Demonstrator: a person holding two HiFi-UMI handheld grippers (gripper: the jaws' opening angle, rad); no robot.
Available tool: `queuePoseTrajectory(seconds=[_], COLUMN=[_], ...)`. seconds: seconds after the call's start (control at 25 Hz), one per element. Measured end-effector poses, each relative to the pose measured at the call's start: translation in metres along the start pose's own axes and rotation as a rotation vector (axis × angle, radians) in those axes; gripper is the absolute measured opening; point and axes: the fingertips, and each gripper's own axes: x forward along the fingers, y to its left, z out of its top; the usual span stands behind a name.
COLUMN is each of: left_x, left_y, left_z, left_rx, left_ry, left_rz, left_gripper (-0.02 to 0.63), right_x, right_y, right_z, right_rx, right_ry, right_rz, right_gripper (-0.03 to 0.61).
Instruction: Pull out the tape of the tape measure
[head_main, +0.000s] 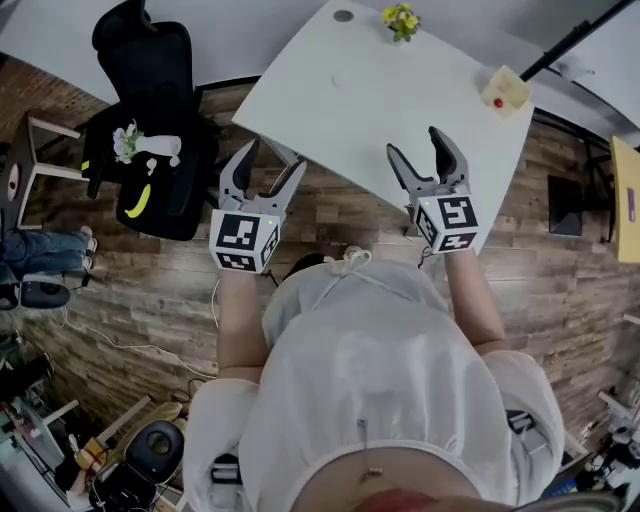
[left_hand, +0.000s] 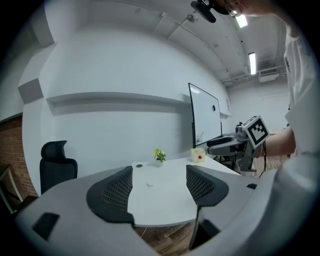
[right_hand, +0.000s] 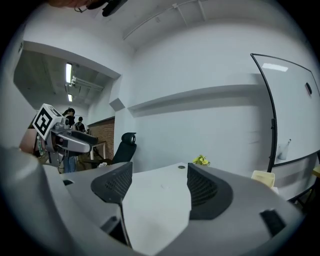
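A small cream tape measure (head_main: 505, 92) with a red button sits at the far right corner of the white table (head_main: 350, 110). It also shows in the left gripper view (left_hand: 199, 156) and in the right gripper view (right_hand: 263, 178). My left gripper (head_main: 272, 160) hovers over the table's near edge, open and empty, its jaws (left_hand: 159, 185) framing bare tabletop. My right gripper (head_main: 414, 142) is held level with it to the right, also open and empty (right_hand: 157, 187). Both stand well short of the tape measure.
A small pot of yellow flowers (head_main: 401, 20) stands at the table's far edge. A black office chair (head_main: 150, 60) holding a banana and white items is on the left. A whiteboard (left_hand: 205, 117) stands behind the table. Wooden floor surrounds it.
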Motion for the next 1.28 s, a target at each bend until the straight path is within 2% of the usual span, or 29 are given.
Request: queuePoseTrajectory(seconds=[0.2, 0.4, 0.56, 0.76, 1.0, 1.28], left_x=[0.068, 0.137, 0.196, 0.260, 0.307, 0.347], left_y=[0.002, 0.012, 0.023, 0.038, 0.039, 0.035], left_z=[-0.005, -0.013, -0.028, -0.058, -0.106, -0.145], left_rx=[0.057, 0.089, 0.127, 0.240, 0.387, 0.499], left_ry=[0.060, 0.101, 0.177, 0.283, 0.415, 0.528], left_rz=[-0.077, -0.201, -0.307, -0.453, -0.703, -0.889], left_gripper=[0.337, 0.337, 0.337, 0.337, 0.337, 0.337], right_x=[0.025, 0.049, 0.075, 0.107, 0.139, 0.157], right_y=[-0.036, -0.068, -0.093, -0.113, -0.114, -0.119], right_z=[-0.012, -0.023, -0.031, -0.041, -0.067, -0.090], right_rx=[0.014, 0.049, 0.089, 0.137, 0.199, 0.248], right_ry=[0.041, 0.075, 0.113, 0.162, 0.234, 0.289], right_rz=[-0.035, -0.132, -0.216, -0.328, -0.421, -0.514], right_gripper=[0.336, 0.333, 0.330, 0.327, 0.327, 0.327])
